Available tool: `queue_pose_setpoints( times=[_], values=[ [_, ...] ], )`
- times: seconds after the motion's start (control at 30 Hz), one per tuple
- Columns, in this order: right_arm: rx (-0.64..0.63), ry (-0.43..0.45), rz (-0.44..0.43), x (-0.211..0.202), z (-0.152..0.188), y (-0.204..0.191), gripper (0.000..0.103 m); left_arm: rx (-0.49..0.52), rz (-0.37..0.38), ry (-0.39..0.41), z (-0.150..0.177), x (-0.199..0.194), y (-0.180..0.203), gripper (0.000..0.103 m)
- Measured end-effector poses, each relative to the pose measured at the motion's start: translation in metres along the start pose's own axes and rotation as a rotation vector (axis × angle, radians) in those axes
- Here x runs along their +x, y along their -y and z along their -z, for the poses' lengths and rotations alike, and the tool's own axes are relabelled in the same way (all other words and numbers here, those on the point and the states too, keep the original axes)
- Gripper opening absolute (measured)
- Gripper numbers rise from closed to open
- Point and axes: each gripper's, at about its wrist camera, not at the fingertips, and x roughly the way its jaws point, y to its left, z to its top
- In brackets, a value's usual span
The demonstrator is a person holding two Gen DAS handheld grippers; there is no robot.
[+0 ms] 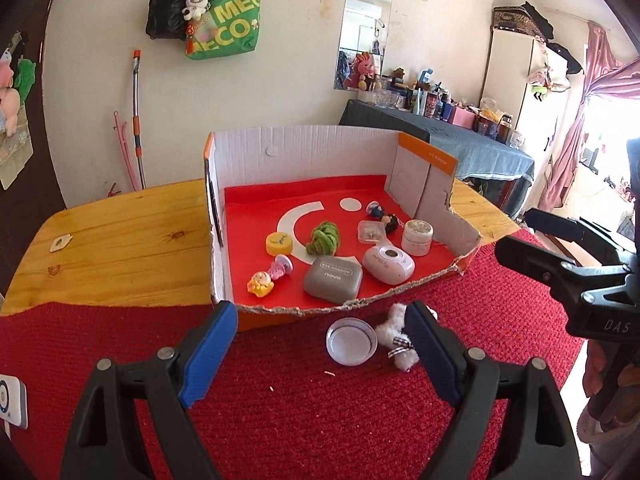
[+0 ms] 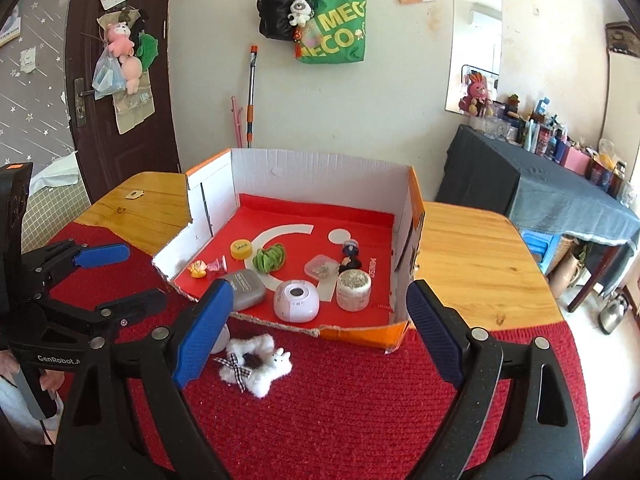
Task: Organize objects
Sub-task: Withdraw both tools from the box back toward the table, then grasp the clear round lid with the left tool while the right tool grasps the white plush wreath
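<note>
A: Quick one. What step are you on?

B: Between picks, I'd say. Most of the small stuff already sits in the cardboard box on its red liner. Two things are left out on the red mat in front of the torn front edge: the fluffy white charm and the white lid.

A: Grippers?

B: Both spread wide, nothing between the pads. My left gripper points at the lid and the charm; my right gripper hangs over the mat facing the box. In the left view the charm is half hidden behind my right-side finger, so the right view shows it better.

A: Next move needs what?

B: My guess: drop onto the charm, close on the fluffy body, lift it over the low ragged front wall. It's soft and should squash, so the grip needs to be firm. The lid is shallow and lies flat with its hollow side up, so I'd pinch it across the rim.

A: How does the charm look?

B: White fuzzy ring or star shape, checked ribbon bow, tiny bunny face, dark patch in the middle. Lying flat on the mat, just beside the lid, near the box front.

A: And inside the box?

B: Biggest first: grey case, pale pink oval gadget, white jar, green knot, yellow cap.
</note>
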Motion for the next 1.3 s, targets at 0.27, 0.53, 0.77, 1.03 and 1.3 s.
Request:
queue_pose_setpoints(
  times=[0.27,0.53,0.77,1.03,1.3],
  values=[
    [0.058,-0.073,-0.023,0.017,0.038,0.003,0.089,-0.02,0.002,-0.045,0.021,0.01,0.0,0.088],
    [0.01,-0.167,-0.061,0.048,0.052,-0.018,0.089,-0.014,-0.025,-0.073,0.03,0.015,-0.006,0.089],
    [-0.059,-0.295,-0.104,0.081,0.058,-0.042,0.089,0.009,-0.034,-0.101,0.036,0.019,-0.014,0.091],
    [-0.008,-0.306,0.004,0.069,0.058,0.002,0.089,0.093,0.022,-0.165,0.037,0.038,0.0,0.091],
    [-0.174,-0.302,-0.135,0.07,0.048,0.002,0.089,0.157,0.059,-0.221,0.03,0.065,0.01,0.088]
  ],
)
